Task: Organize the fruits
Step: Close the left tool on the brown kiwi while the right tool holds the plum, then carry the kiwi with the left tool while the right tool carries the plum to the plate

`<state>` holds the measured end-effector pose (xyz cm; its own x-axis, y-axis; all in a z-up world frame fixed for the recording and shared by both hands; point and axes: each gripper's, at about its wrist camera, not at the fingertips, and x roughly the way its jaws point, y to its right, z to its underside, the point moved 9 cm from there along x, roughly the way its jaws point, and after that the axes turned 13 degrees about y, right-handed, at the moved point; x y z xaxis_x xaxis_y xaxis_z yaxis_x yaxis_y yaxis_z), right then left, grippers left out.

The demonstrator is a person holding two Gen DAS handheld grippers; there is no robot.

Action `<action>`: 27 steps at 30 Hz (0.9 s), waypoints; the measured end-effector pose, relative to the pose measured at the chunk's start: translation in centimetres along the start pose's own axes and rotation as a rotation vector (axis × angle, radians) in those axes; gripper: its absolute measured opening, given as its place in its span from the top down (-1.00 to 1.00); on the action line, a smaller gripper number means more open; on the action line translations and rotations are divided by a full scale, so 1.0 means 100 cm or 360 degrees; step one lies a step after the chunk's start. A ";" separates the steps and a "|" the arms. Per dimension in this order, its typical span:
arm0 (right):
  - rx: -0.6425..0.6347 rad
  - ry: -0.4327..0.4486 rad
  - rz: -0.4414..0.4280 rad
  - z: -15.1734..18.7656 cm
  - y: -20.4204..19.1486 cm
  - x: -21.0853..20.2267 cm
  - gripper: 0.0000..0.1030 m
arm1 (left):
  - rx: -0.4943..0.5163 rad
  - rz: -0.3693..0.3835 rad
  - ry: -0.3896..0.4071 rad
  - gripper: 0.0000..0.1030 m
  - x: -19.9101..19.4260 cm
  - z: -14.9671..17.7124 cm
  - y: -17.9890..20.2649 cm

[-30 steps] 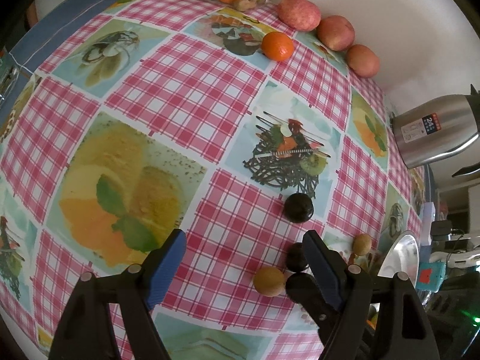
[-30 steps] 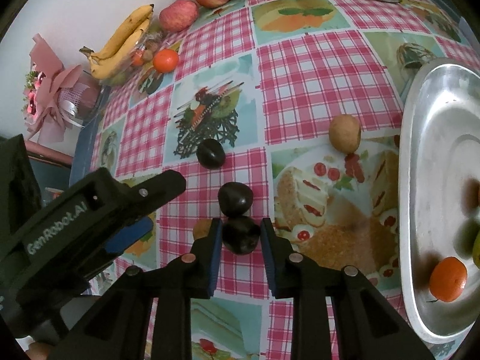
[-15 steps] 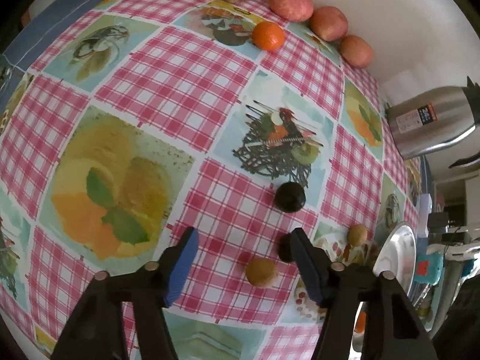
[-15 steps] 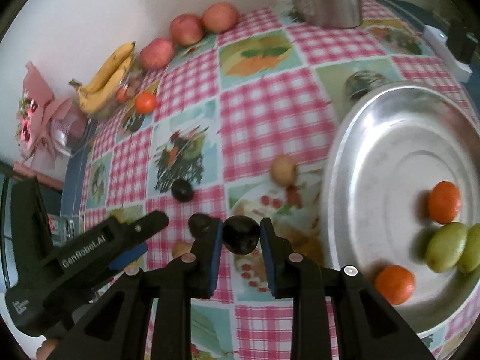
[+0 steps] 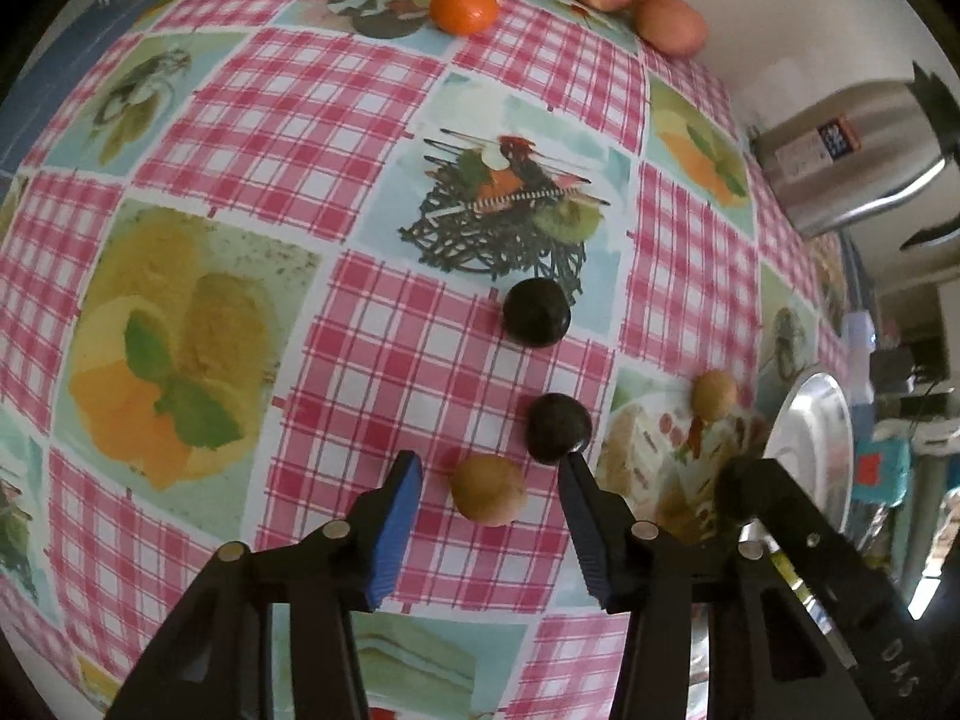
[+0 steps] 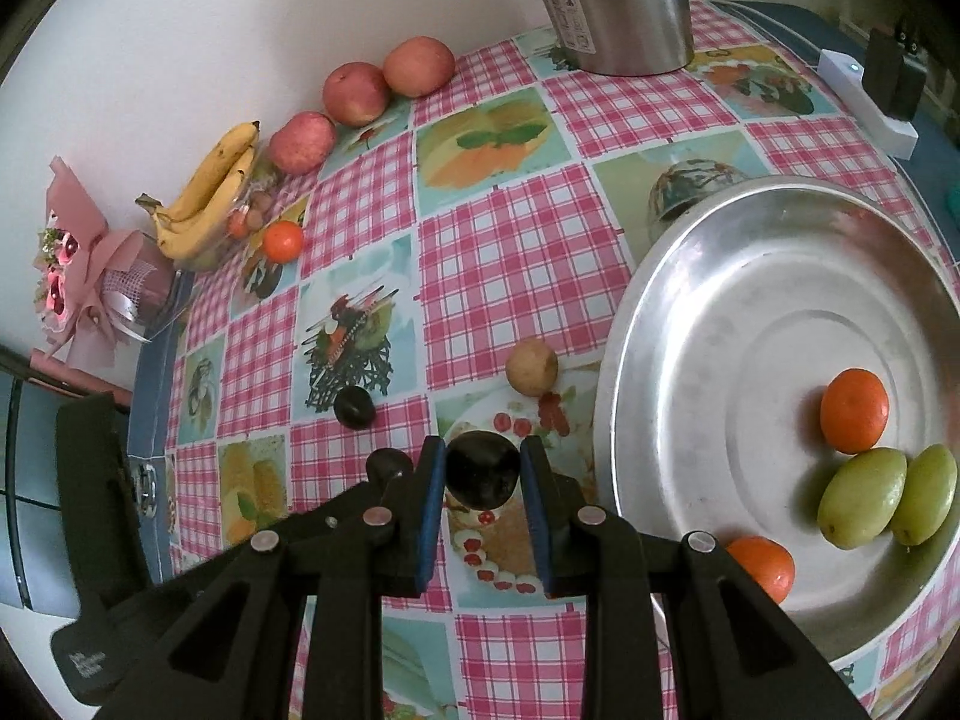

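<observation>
The big silver tray (image 6: 678,312) sits on the checked tablecloth (image 5: 372,96), and it already has two oranges and two green fruits in it. That is where your fruit should go, so put the new ones on a bare part and don't bump the others.

Your right gripper (image 6: 482,489) is pinching a dark plum (image 6: 482,471) tight between its blue pads, just beside the tray's near rim. Lift it over the rim first, then bring it low before you let go, so it does not roll or bounce.

Your left gripper (image 5: 489,501) points down at a small tan fruit (image 5: 488,489) on the cloth. Its fingers are closing, with the tan fruit between them, but they do not touch it yet. Keep the fruit in the middle, so both pads meet it at the same time.

Watch the right finger (image 5: 579,495). Its tip is right next to another dark plum (image 5: 558,429), and a push could send that one rolling. A third dark plum (image 5: 536,313) and a second tan fruit (image 5: 713,395) wait near by.
</observation>
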<state>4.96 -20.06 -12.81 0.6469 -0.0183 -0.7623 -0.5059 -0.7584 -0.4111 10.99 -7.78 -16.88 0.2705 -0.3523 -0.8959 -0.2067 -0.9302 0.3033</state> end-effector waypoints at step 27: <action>0.0004 0.0019 -0.0014 -0.004 0.000 -0.005 0.49 | 0.0007 0.0166 0.0227 0.45 -0.041 -0.029 0.028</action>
<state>4.85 -20.30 -12.25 0.6581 -0.0197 -0.7526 -0.5017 -0.7569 -0.4189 12.07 -9.26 -11.44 0.3780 -0.4584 -0.8044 -0.2447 -0.8874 0.3907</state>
